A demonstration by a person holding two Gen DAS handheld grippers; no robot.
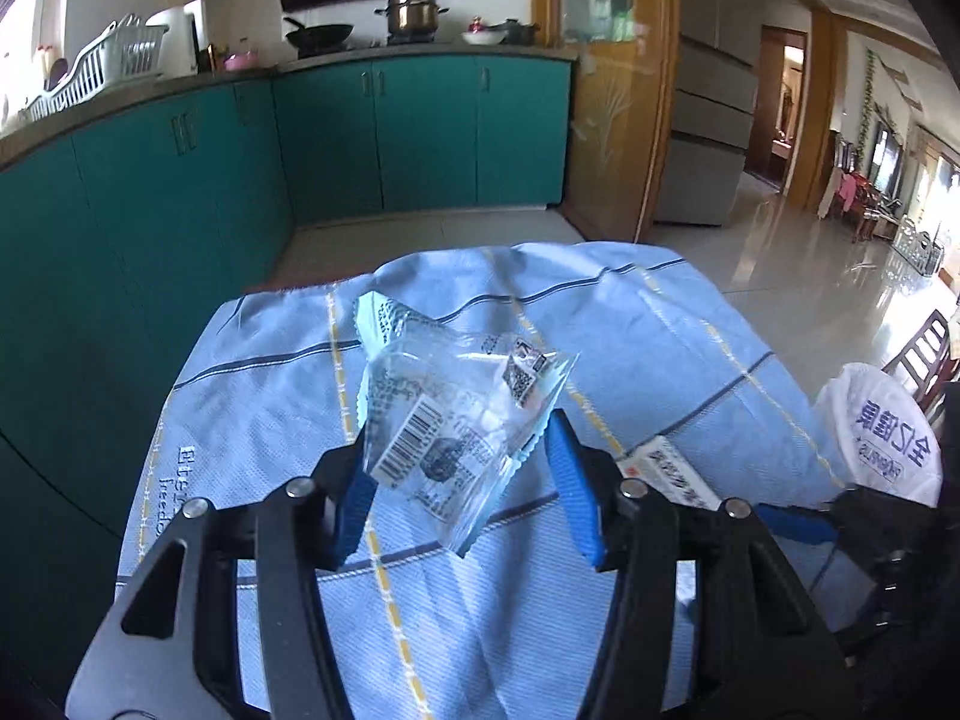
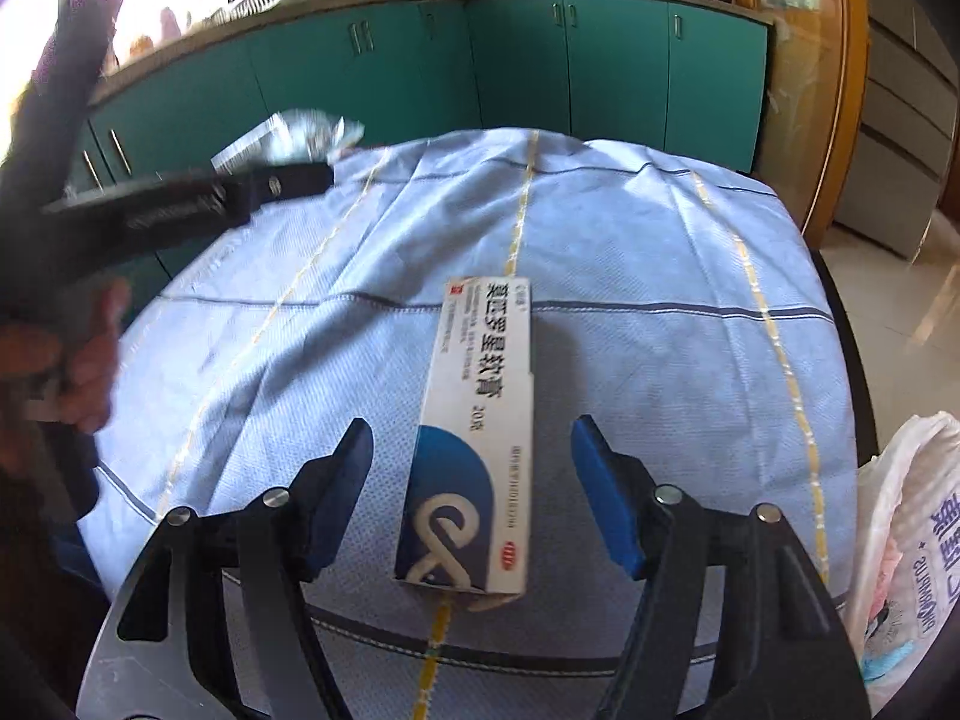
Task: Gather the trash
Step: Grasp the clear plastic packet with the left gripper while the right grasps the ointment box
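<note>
With the clear wrapper [image 1: 456, 420] pinched in the left gripper [image 1: 459, 480], the box [image 2: 474, 438] between the wide-open right gripper [image 2: 471, 480] should be squeezed squarely, then carried to the white bag [image 2: 906, 540] beside it.

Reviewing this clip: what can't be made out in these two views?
- Right wrist view: clear wrapper smeared by motion blur, left gripper too.
- Left wrist view: medicine box mostly behind that gripper's finger; white bag contents unseen.
- Right wrist view: that bag is cut by the edge.
</note>
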